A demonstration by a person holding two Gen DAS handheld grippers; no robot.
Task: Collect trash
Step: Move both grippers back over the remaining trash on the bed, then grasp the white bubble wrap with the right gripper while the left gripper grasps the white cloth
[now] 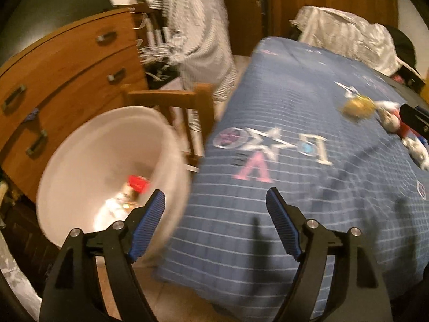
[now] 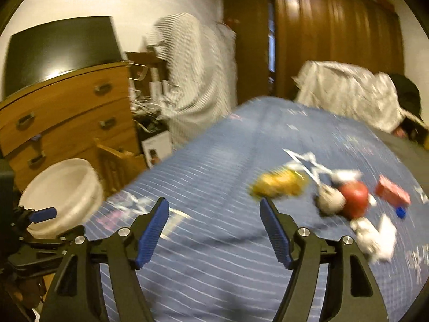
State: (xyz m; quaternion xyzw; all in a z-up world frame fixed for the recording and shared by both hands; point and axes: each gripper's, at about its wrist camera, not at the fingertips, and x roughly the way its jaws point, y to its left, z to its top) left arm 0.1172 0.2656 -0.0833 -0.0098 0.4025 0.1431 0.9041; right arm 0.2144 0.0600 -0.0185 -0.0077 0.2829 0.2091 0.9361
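A white bin stands on the floor left of the bed, with a red-capped piece and other trash inside; it also shows in the right wrist view. Trash lies on the blue bedspread: a yellow wrapper, a red and white item, a red box and white crumpled paper. The yellow wrapper also shows in the left wrist view. My left gripper is open and empty over the bed's edge by the bin. My right gripper is open and empty, short of the wrapper.
A wooden dresser with a dark screen on top stands behind the bin. A wooden chair with striped cloth stands between the dresser and the bed. A white pillow lies at the far end, before a wooden wardrobe.
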